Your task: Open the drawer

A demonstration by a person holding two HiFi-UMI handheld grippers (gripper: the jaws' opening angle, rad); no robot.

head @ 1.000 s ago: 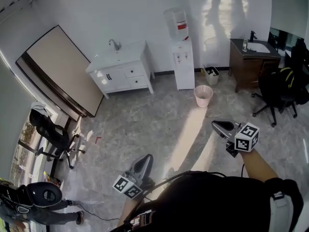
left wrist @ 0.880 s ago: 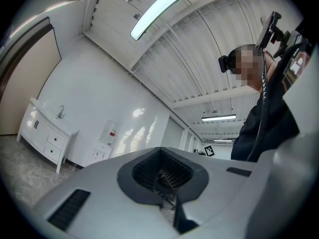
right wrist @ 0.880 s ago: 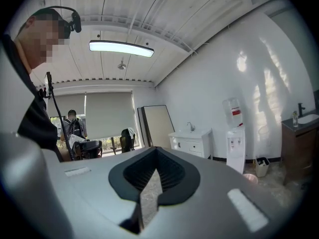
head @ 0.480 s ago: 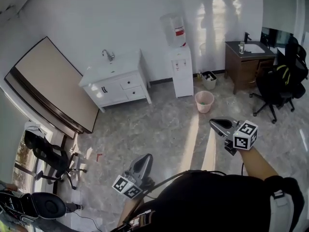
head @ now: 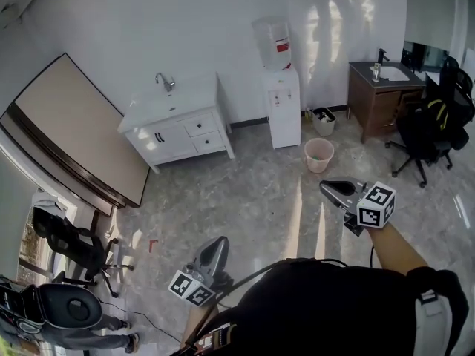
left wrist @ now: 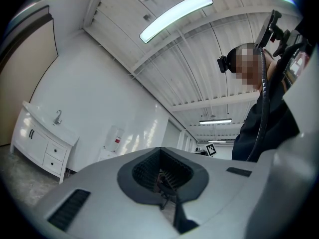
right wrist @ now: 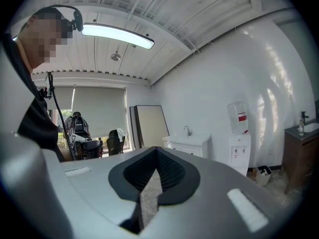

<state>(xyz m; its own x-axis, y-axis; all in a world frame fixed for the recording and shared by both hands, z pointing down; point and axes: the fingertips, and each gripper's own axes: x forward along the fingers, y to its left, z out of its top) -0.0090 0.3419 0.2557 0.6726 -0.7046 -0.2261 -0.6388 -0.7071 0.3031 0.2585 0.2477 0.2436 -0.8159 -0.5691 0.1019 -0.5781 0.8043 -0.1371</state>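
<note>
Nearest, the left gripper [left wrist: 160, 151] has its jaws pressed together with nothing between them. The right gripper [right wrist: 157, 150] looks the same: tips met, only floor showing through the slit behind them. Closed and empty suits this stage, I judge, since nothing to take hold of is within reach. Both are held out in front of the person's body, roughly level, aimed across open floor.

Well ahead of both pairs of jaws, the white sink cabinet [head: 167, 117] stands against the far wall. In the right gripper view it sits just beyond the jaw tips and slightly to their right, so that gripper points nearly at it. From the left gripper it lies far off to the left of the jaws.

Two stacked drawers fill the right part of the cabinet front, the upper drawer [head: 201, 126] over the lower drawer [head: 211, 142]; which one is meant I cannot tell. Each front faces out into the room, away from the wall. Its long axis runs level along the cabinet front, parallel to the wall, so it should pull straight out toward the person.
</note>
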